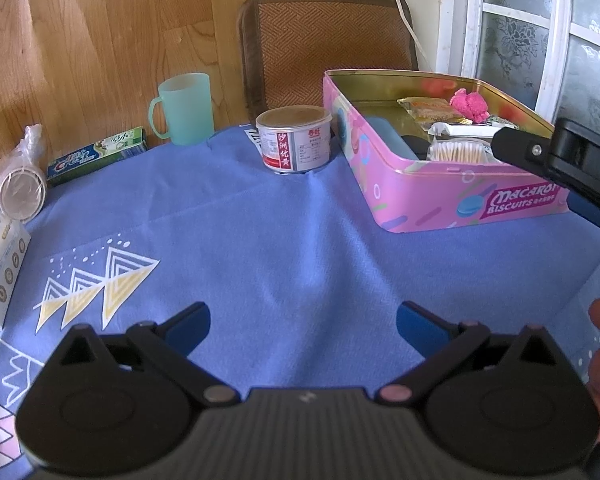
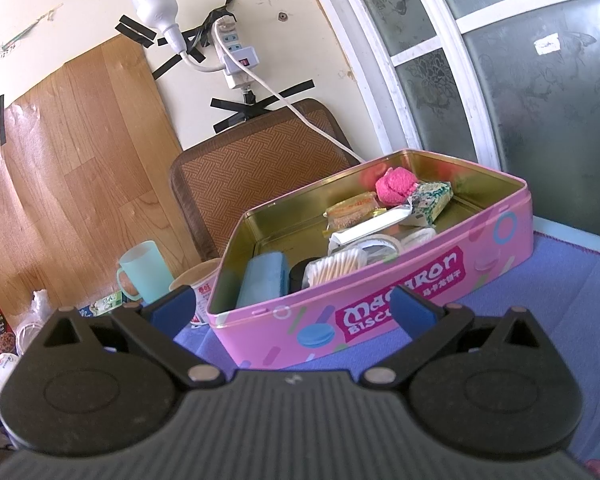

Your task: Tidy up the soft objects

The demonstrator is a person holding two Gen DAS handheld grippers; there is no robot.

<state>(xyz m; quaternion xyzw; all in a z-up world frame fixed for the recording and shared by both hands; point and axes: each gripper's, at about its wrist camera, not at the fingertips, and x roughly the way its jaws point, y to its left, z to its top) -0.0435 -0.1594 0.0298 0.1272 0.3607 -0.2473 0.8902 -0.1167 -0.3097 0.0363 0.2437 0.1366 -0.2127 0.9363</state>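
Currently: left gripper (image 1: 303, 330), jaws spread wide and empty, low over the blue tablecloth (image 1: 284, 248). Right gripper (image 2: 292, 306), likewise wide and empty, tilted before the pink tin (image 2: 380, 300); pink fluffy ball (image 2: 394, 186) lies in the tin's far corner.

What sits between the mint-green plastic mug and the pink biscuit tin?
A small round can with a red-and-white label stands between the mug and tin, seen from the left wrist.
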